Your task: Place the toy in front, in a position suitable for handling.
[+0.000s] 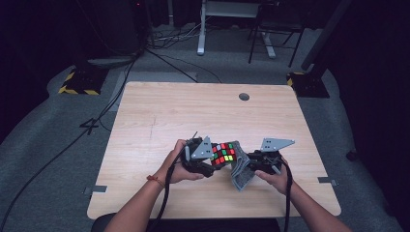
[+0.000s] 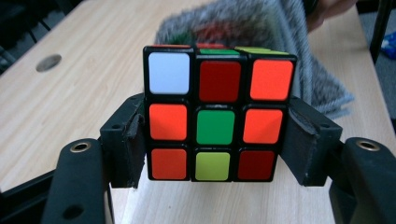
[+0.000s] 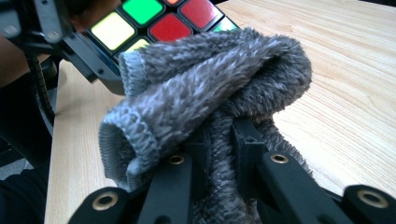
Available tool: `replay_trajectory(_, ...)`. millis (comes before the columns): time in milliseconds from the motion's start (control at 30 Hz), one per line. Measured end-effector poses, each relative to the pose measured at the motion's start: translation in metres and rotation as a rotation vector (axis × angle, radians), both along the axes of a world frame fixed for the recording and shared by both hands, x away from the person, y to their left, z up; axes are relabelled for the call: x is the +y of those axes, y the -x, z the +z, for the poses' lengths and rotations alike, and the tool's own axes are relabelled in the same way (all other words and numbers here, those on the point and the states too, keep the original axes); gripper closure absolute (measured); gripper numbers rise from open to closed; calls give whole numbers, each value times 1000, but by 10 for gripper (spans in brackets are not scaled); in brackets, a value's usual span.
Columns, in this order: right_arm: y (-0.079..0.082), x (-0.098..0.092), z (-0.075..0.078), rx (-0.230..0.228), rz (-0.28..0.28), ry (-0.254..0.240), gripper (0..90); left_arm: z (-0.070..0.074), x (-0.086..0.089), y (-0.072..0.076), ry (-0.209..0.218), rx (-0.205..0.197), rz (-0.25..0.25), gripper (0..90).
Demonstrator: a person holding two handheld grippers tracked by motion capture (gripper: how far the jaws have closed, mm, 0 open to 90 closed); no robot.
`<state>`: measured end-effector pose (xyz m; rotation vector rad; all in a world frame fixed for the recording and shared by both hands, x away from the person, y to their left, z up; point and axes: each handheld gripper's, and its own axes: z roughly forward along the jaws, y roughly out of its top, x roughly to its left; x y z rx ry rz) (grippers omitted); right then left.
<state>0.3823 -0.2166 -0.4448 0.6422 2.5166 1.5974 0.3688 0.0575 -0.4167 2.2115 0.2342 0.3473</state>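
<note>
A person's left gripper (image 2: 215,140) clamps a puzzle cube (image 2: 215,116) while the right gripper (image 3: 219,140), pinched on a grey cloth (image 3: 205,88), touches the cube, apparently wiping it; next, likely rubbing another face.

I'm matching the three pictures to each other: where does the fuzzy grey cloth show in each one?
High view: the fuzzy grey cloth hangs right of centre, near the table's front edge.
Left gripper view: top right, blurred, behind the colourful puzzle cube.
Right gripper view: centre, bunched between the jaws.
Shared landmark: the puzzle cube.
</note>
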Motion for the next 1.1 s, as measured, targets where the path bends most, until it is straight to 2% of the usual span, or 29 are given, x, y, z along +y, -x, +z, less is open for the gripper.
replay_trajectory(67,2,1,1,-20,5,21,795,-3,-2,-1,-21,-1,2,325)
replay_trajectory(167,3,2,2,-34,7,24,795,-6,-5,-1,-50,-1,7,324)
replay_trajectory(233,4,3,2,-39,2,31,795,-7,-6,-2,-54,3,12,323)
replay_trajectory(367,7,5,5,-76,10,44,795,-14,-11,-4,-101,18,14,322)
replay_trajectory(500,12,8,9,-109,25,52,795,-21,-18,-3,-138,2,15,326)
replay_trajectory(600,13,7,11,-120,17,49,794,-19,-16,-4,-108,9,14,329)
replay_trajectory(667,13,7,12,-126,8,49,793,-17,-16,-3,-103,-6,16,331)
replay_trajectory(833,11,9,10,-138,-18,104,793,-15,-14,-2,-90,-12,9,333)
replay_trajectory(933,7,10,4,-120,-32,142,793,-12,-14,0,-80,-9,4,332)
replay_trajectory(1100,1,14,-9,-68,-21,202,793,-5,-11,1,-28,-5,-18,335)
